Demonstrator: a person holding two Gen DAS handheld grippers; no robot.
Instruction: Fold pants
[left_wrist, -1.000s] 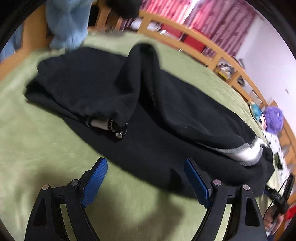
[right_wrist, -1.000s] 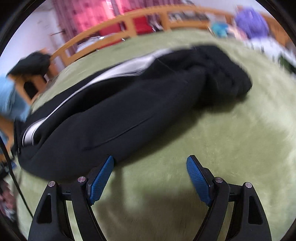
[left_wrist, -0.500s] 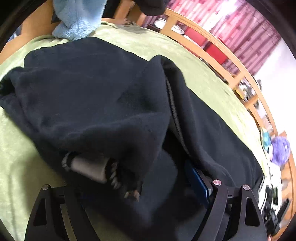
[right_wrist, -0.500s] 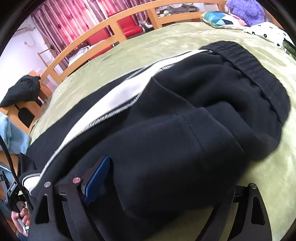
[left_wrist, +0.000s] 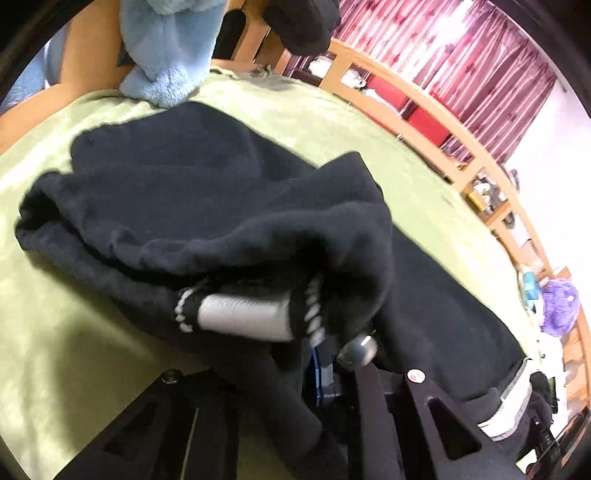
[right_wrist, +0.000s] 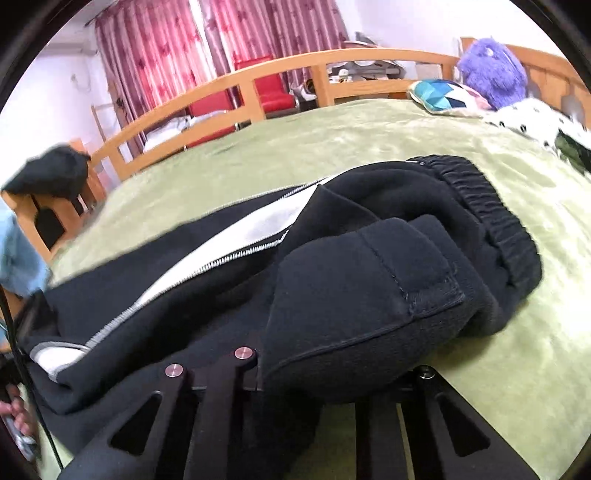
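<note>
Gripping the black pants at the striped cuff, the left tool is pinched on fabric over the green bed. Right view: right tool clamps the pants' near edge, waistband lying far right.

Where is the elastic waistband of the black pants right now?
In the right wrist view, the elastic waistband lies at the right end of the black pants on the green blanket, beyond the right gripper.
</note>
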